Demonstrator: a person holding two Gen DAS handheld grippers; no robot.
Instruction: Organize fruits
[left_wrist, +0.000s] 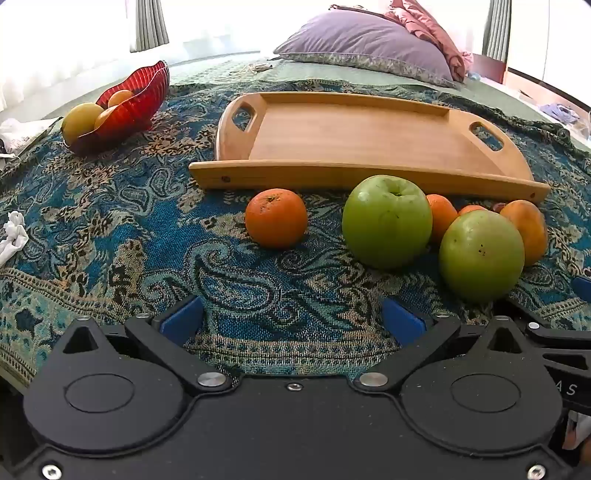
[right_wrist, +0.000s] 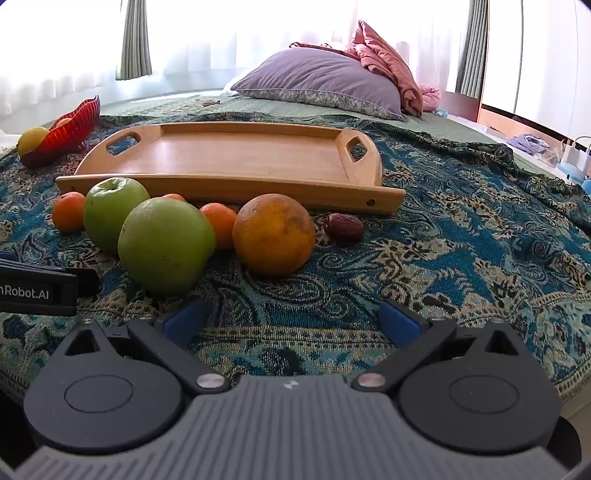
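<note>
An empty wooden tray (left_wrist: 354, 125) (right_wrist: 236, 158) lies on the patterned bedspread. In front of it sit two green apples (left_wrist: 386, 221) (left_wrist: 480, 254), small tangerines (left_wrist: 276, 217) and a large orange (right_wrist: 273, 234), with a brown date (right_wrist: 343, 227) beside it. The apples also show in the right wrist view (right_wrist: 166, 243) (right_wrist: 110, 210). A red bowl (left_wrist: 129, 103) (right_wrist: 70, 129) at the far left holds yellow and orange fruit. My left gripper (left_wrist: 291, 317) is open and empty, just short of the fruit. My right gripper (right_wrist: 291, 317) is open and empty, near the orange.
A purple pillow (left_wrist: 365, 44) (right_wrist: 317, 81) and pink bedding (right_wrist: 391, 62) lie beyond the tray. Crumpled white paper (left_wrist: 13, 236) sits at the left. The left gripper's body (right_wrist: 37, 288) shows at the right wrist view's left edge. Items stand on the floor at far right (right_wrist: 572, 158).
</note>
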